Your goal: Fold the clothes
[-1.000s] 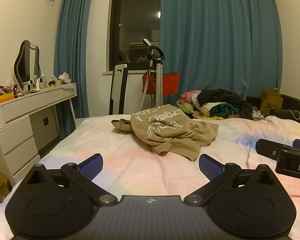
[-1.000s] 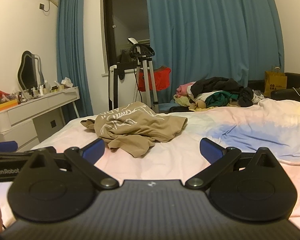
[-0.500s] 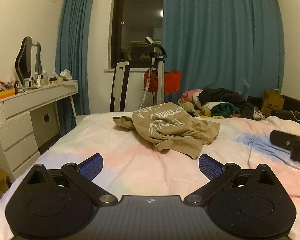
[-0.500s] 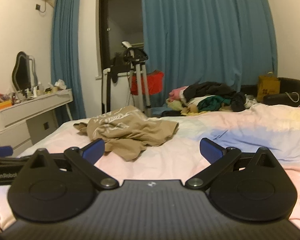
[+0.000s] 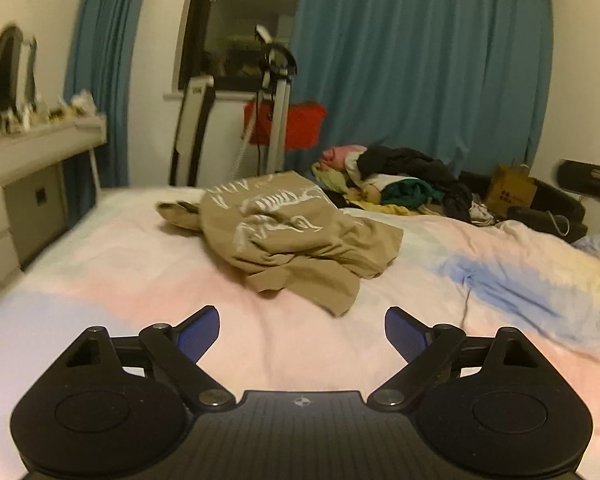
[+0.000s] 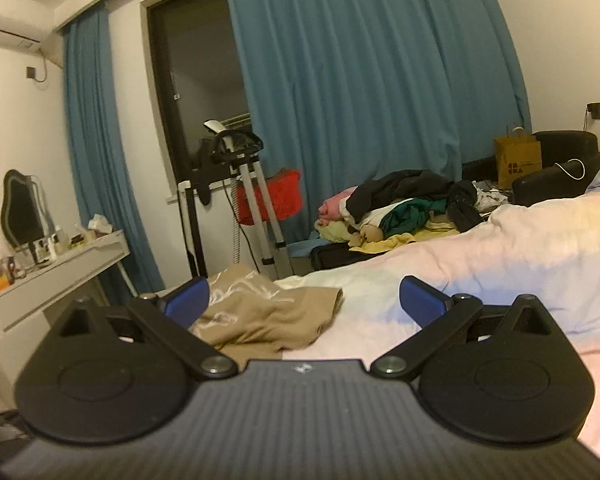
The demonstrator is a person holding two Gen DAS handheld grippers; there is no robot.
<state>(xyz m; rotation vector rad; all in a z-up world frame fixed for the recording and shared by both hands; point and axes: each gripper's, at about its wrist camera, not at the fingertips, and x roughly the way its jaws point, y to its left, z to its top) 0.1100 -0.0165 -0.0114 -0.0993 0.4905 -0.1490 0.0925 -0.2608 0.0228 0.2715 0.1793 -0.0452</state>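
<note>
A tan shirt [image 5: 296, 236] with white print lies crumpled on the bed [image 5: 148, 280]. In the left wrist view it sits at about 12 o'clock from the left gripper [image 5: 302, 330], a little way ahead. One flap of it reaches down toward the fingers [image 5: 198, 330] but does not touch them.

Past the far edge of the bed, at about 1 o'clock, is a pile of clothes [image 5: 396, 184] in black, green, pink and yellow. Behind it hang blue curtains [image 5: 420, 64]. A silver stand [image 5: 276, 120] with a red thing [image 5: 296, 124] on it is at 12 o'clock, by the dark window [image 5: 244, 24]. A white bench [image 5: 40, 148] with a mirror [image 5: 4, 76] and small bottles is at 9 o'clock, off the side of the bed. A brown paper bag [image 5: 510, 190] is at 2 o'clock.

The bed has lots of bare sheet in front of the shirt and to its right, with a blue patch [image 5: 496, 280] at 3 o'clock. Nothing lies between the left gripper and the shirt.

The left gripper points a bit down at the bed. Its fingers are spread wide with nothing between them, and they have just been closing a little.

In the right wrist view the right gripper [image 6: 304, 300] is held almost level, low over the bed. Its fingers [image 6: 188, 304] are spread wide and hold nothing. The shirt [image 6: 268, 316] shows just past its left finger, at about 11 o'clock.
</note>
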